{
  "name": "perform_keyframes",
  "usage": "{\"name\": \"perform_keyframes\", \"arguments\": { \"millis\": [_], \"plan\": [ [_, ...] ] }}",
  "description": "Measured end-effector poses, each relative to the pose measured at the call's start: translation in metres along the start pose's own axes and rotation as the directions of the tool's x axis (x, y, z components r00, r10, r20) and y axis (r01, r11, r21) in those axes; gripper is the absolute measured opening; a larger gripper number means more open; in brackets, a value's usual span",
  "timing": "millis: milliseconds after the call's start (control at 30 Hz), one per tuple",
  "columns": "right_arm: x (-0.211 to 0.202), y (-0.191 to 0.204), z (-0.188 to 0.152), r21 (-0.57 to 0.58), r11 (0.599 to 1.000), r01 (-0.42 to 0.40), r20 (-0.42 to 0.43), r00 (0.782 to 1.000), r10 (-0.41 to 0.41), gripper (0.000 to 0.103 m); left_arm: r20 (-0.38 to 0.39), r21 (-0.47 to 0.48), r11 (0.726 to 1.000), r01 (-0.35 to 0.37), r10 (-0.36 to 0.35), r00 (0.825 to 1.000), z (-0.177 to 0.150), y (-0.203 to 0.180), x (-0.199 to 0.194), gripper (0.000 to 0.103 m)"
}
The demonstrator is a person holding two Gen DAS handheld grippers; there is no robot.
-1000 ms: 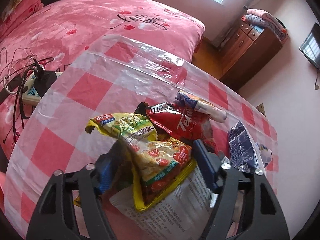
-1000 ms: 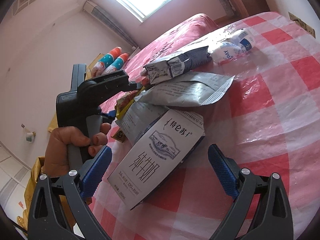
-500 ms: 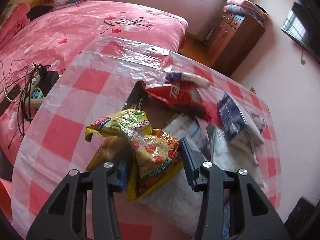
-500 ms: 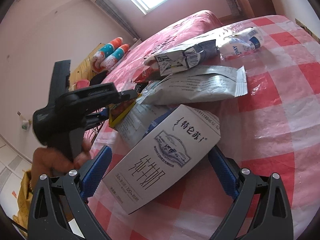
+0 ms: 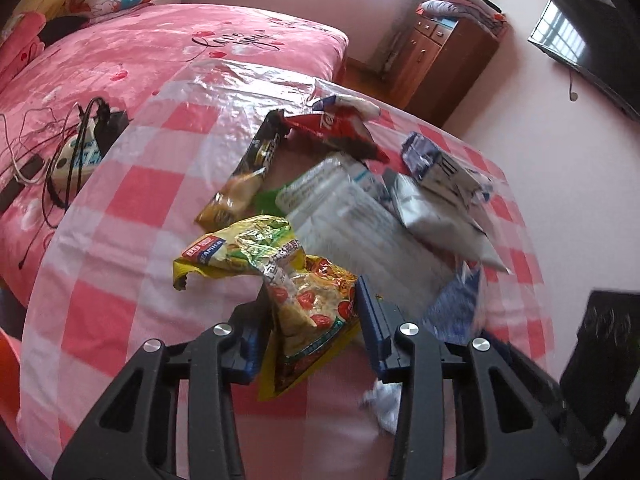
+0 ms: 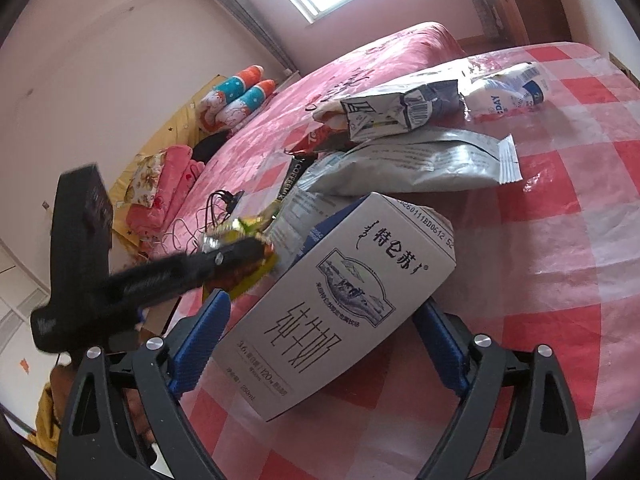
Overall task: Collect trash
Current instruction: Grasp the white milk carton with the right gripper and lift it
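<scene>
Yellow noodle wrapper (image 5: 304,300) sits pinched in left gripper (image 5: 316,320), jaws just closed in on it, above the red-checked tablecloth (image 5: 120,200). Right gripper (image 6: 320,336) straddles the white milk carton (image 6: 340,300), jaws narrowing w/ carton between; can't tell if pads press yet. Silver pouch (image 6: 420,160) + other wrappers piled just behind carton.

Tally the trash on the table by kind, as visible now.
Wrappers: 5 (yellow wrapper, red wrapper, coffee wrapper, silver bag, white bag)
Cartons: 2 (milk carton, crushed carton)
Pouches: 1 (white pouch)
Total: 8
</scene>
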State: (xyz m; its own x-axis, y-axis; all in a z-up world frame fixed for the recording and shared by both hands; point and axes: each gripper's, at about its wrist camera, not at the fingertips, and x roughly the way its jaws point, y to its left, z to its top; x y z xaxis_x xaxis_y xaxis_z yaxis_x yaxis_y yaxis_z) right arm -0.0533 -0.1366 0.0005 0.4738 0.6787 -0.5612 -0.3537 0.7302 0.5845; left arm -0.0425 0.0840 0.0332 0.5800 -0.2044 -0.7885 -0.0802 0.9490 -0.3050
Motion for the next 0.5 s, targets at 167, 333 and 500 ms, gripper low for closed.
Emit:
{"name": "perform_keyframes", "arguments": {
  "millis": [167,333,500],
  "plan": [
    [0.003,0.007,0.000,-0.036,0.999,0.012,0.002,1.000,-0.012,0.090,-0.026,0.011,1.000,0.029,-0.029,0.999,-0.024,0.005,-0.011,0.041],
    [0.008,0.020,-0.003,-0.088,0.996,-0.002,-0.007,1.000,0.002,0.090,-0.056,-0.005,0.997,0.072,-0.072,0.996,-0.042,0.014,-0.012,0.041],
    [0.011,0.038,-0.005,-0.167,0.982,-0.090,-0.017,0.996,0.089,0.090,-0.070,0.005,0.992,0.122,-0.122,0.990,-0.059,0.014,-0.015,0.041]
  ]
}}
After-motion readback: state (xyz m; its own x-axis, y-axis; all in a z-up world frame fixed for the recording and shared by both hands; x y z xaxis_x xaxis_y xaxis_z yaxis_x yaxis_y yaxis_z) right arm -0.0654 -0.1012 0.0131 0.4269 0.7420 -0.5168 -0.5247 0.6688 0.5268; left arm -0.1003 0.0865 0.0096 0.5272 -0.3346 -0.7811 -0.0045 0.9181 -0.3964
